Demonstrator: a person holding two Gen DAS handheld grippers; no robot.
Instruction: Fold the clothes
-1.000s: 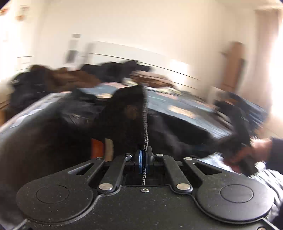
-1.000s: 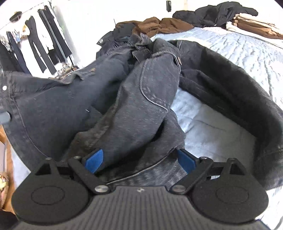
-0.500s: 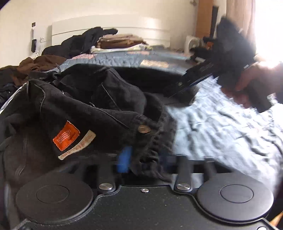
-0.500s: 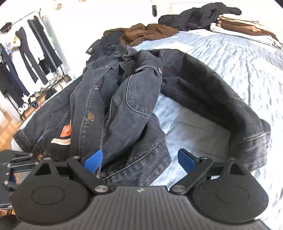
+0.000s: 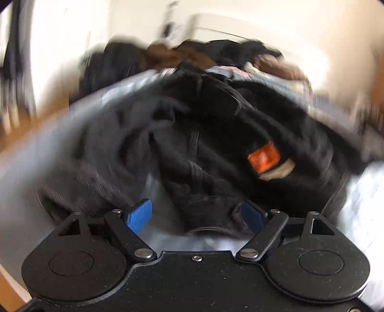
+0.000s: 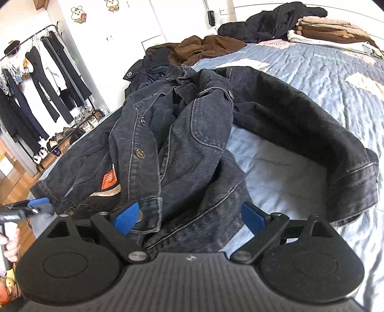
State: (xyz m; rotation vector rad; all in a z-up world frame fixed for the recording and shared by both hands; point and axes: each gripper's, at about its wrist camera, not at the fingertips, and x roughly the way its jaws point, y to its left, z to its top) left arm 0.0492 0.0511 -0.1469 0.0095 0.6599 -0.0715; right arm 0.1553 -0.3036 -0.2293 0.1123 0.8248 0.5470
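Observation:
A dark denim jacket [image 6: 192, 134] lies crumpled on the blue quilted bed [image 6: 312, 72], one sleeve curving out to the right. Its orange label [image 6: 108, 178] shows inside the open front. My right gripper [image 6: 189, 217] is open over the near hem, and fabric lies between the blue pads without being pinched. The left wrist view is blurred. There my left gripper [image 5: 195, 214] is open at the jacket [image 5: 204, 144], with a fold near its right pad and the orange label [image 5: 263, 158] beyond. In the right wrist view, the left gripper's fingers [image 6: 36, 204] reach the jacket's left corner.
Brown clothing [image 6: 206, 46], a black pile [image 6: 271, 21] and a folded beige stack [image 6: 331, 26] sit at the head of the bed. A rack of hanging clothes [image 6: 36, 72] stands left, over shoes and wooden floor. A person's hand [image 6: 9, 244] holds the left gripper's handle.
My left gripper was shut on a raised jacket edge; it has opened, let go and swung down to the jacket's left corner. The jacket has settled onto the bed. The right gripper has stayed open.

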